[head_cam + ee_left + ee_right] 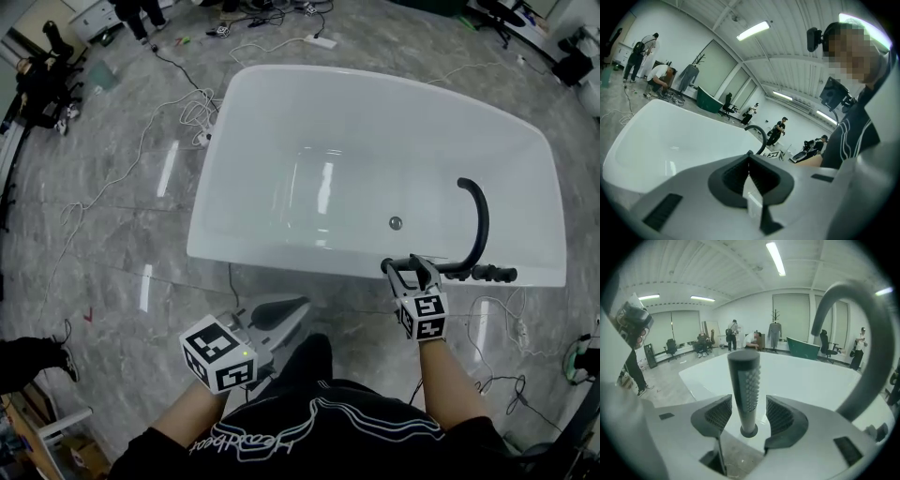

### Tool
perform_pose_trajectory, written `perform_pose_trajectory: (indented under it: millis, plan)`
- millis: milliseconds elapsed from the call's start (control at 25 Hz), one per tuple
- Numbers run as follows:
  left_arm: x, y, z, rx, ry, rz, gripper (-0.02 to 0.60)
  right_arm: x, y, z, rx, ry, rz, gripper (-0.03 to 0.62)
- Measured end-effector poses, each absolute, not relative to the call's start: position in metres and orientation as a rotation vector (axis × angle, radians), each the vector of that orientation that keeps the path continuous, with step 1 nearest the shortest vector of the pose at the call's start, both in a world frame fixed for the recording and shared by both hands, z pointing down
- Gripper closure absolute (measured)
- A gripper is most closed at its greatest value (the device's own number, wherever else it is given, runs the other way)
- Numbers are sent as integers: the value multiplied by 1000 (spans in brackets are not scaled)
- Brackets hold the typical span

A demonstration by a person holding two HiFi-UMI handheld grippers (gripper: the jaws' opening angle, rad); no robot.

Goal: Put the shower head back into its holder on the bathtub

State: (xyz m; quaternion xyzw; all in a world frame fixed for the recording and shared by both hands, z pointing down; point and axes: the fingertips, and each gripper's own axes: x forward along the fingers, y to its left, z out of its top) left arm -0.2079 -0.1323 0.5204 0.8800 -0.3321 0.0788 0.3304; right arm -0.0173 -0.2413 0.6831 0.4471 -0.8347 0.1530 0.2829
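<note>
The right gripper (409,268) is hovering at the near rim of the white bathtub (217,159), right of centre in the head view, and its 2 jaws are standing wide apart. In the right gripper view the shower head (745,380), a dark cylinder with a patch of pale nubs, is standing upright in the middle of the frame between those jaws. A gap is showing on each side, so neither pad is pressing on it. Its lower end is sitting in a round dark holder (749,431) on the tub's rim.

Just right of the gripper in the head view, the black curved spout (481,217) is arching over the basin. It is filling the right side of the right gripper view. The basin is showing 1 round drain (396,223) on its bottom, right of centre, and bright streaks of reflected light.

The left gripper (284,309) is hanging in the lower left of the head view, off the tub and over the grey marble floor (112,234). In the left gripper view its jaws are closed, the pads meeting along 1 line at the frame's lower centre with nothing between them. The tub is spreading across the left half of the frame behind them.

White cables (192,112) are trailing over the floor at the tub's upper left corner. Several people are standing far back in both gripper views.
</note>
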Motion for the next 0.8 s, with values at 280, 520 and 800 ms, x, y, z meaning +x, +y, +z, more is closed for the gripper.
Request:
perform_pose_trajectory:
  millis: [280,520,800]
  plan:
    - [-155,-92,470,2399,-827,155,575,5,-165,547,1091,-2501,463,385]
    - [-79,-15,423,2546,-733,183,575,-11,-42,432,729,-2769,556,542]
    - [-33,63,384,2647,-727,241,575,7,57,371,634,-2890,484,563]
